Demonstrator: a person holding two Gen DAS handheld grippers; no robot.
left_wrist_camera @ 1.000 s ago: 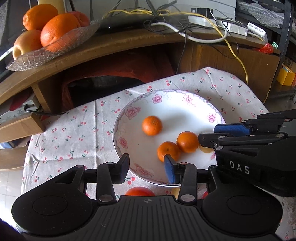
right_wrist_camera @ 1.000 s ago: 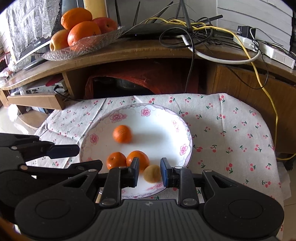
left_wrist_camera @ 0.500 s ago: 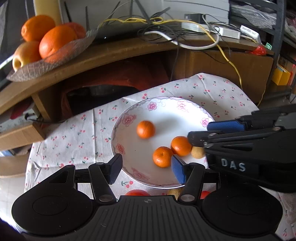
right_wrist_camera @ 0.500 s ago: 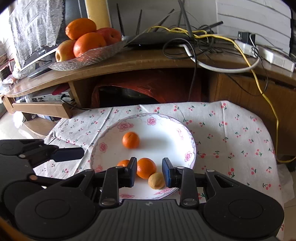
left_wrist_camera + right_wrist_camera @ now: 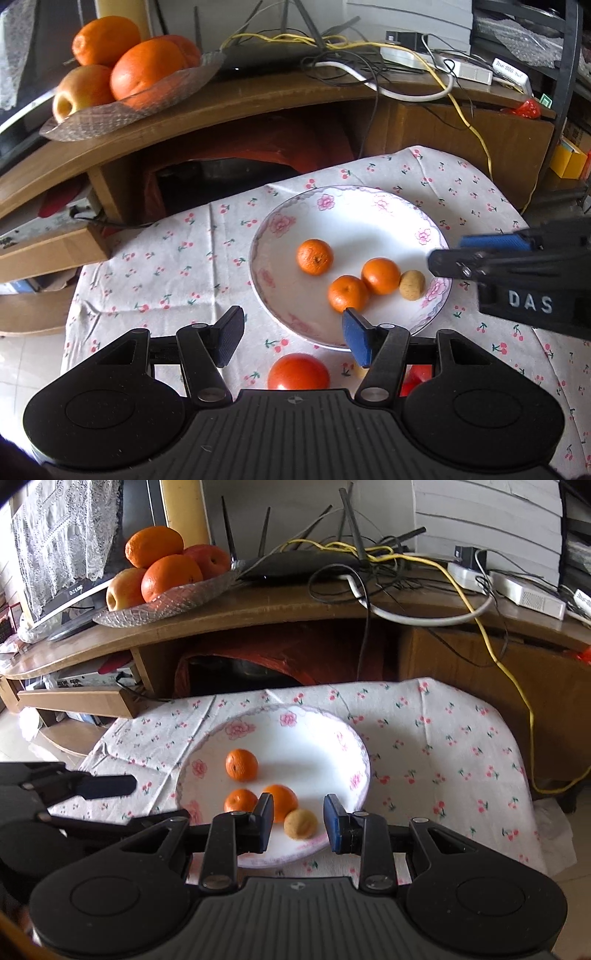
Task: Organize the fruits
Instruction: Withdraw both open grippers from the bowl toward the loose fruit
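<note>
Left gripper point(image 5: 291, 332): jaws wide apart, empty, held above the cloth point(image 5: 166, 266) at the near rim of the plate point(image 5: 354, 199). A tomato point(image 5: 298, 371) lies on the cloth just below it. Right gripper point(image 5: 298, 821): jaws parted, holding nothing, over the plate's near edge with a small tan fruit point(image 5: 300, 824) seen between them, not gripped. On the plate: three tangerines point(image 5: 314, 257), two touching, the tan fruit beside one. Beyond, a wooden shelf point(image 5: 258, 609) carries a glass dish point(image 5: 166, 605) of oranges and apples, plus cables point(image 5: 406, 576).
</note>
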